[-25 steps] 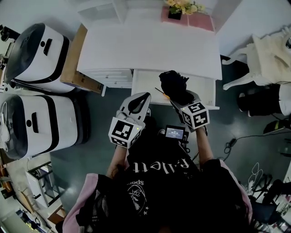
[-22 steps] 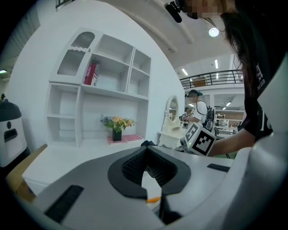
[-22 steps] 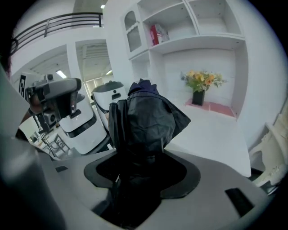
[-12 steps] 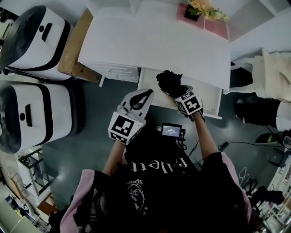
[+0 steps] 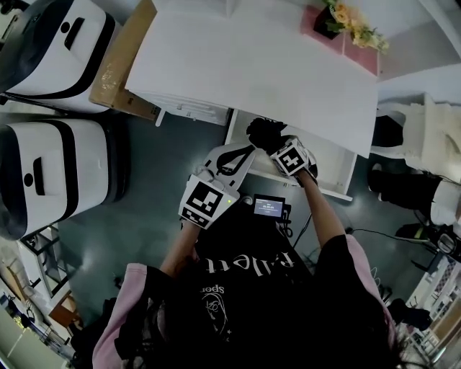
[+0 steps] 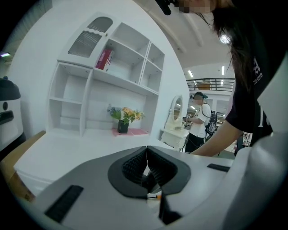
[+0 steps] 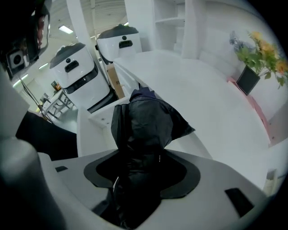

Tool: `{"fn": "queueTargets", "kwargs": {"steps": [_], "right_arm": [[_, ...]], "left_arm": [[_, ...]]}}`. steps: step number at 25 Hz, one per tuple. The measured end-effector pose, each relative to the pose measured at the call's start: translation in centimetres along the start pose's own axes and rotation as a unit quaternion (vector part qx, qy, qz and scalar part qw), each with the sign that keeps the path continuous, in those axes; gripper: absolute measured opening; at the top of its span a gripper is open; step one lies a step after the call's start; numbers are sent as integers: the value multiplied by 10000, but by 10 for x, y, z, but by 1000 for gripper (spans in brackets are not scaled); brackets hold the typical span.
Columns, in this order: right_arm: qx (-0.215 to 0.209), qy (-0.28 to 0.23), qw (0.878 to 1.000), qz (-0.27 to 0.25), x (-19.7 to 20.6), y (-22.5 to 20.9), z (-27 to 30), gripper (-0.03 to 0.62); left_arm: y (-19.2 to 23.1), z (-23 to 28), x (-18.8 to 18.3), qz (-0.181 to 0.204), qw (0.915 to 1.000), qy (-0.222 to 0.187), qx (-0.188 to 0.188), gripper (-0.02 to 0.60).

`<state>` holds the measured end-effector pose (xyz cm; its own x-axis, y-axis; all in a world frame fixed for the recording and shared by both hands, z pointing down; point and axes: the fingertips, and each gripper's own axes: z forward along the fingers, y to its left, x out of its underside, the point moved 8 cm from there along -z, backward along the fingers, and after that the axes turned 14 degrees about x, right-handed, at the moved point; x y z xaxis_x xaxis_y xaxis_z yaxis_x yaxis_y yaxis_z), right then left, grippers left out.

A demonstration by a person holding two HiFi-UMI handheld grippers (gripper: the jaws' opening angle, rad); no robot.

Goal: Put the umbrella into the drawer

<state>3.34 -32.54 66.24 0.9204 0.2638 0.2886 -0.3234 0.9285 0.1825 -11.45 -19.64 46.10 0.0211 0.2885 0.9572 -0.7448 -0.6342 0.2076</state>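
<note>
The black folded umbrella (image 5: 263,132) is bunched up and hangs over the left part of the open white drawer (image 5: 337,167), under the desk's front edge. My right gripper (image 5: 277,146) is shut on it. In the right gripper view the umbrella (image 7: 146,119) fills the gap between the jaws of the right gripper (image 7: 140,168) and sticks out ahead of them. My left gripper (image 5: 241,155) is just left of the drawer's front corner. Its jaws are shut with nothing between them, as the left gripper view also shows for the left gripper (image 6: 146,168).
The white desk (image 5: 252,65) carries a flower pot (image 5: 337,16) on a pink mat. Two white-and-black machines (image 5: 57,173) and a cardboard box (image 5: 115,72) stand at the left, and a white chair (image 5: 428,137) at the right. A small screen (image 5: 269,207) hangs at my chest. A person (image 6: 198,123) stands far behind.
My right gripper has carried the umbrella a little further in over the drawer, toward the desk edge. The left gripper has come closer to the drawer front. The head view has shifted.
</note>
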Motion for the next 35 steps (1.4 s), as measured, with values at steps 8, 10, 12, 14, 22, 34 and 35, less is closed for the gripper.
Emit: {"fn": "queueTargets", "kwargs": {"steps": [8, 10, 12, 14, 22, 34, 35], "right_arm": [[68, -49, 9999, 115, -11, 5, 40, 270], [200, -75, 9997, 152, -11, 3, 49, 270], [337, -124, 9992, 188, -11, 0, 55, 270], [465, -156, 9985, 247, -9, -3, 60, 270], [781, -104, 9942, 735, 11, -27, 75, 270], [646, -45, 9972, 386, 21, -29, 82, 272], [593, -33, 9975, 376, 20, -28, 81, 273]], "left_arm": [[38, -1, 9, -67, 9997, 199, -109, 14], [48, -3, 11, -86, 9995, 238, -170, 14], [55, -4, 12, -96, 9994, 247, -223, 14], [59, -4, 12, -100, 9993, 258, -255, 14], [61, 3, 16, -97, 9989, 386, -263, 14], [43, 4, 18, -117, 9982, 475, -333, 14], [42, 3, 18, -122, 9982, 477, -348, 14]]}}
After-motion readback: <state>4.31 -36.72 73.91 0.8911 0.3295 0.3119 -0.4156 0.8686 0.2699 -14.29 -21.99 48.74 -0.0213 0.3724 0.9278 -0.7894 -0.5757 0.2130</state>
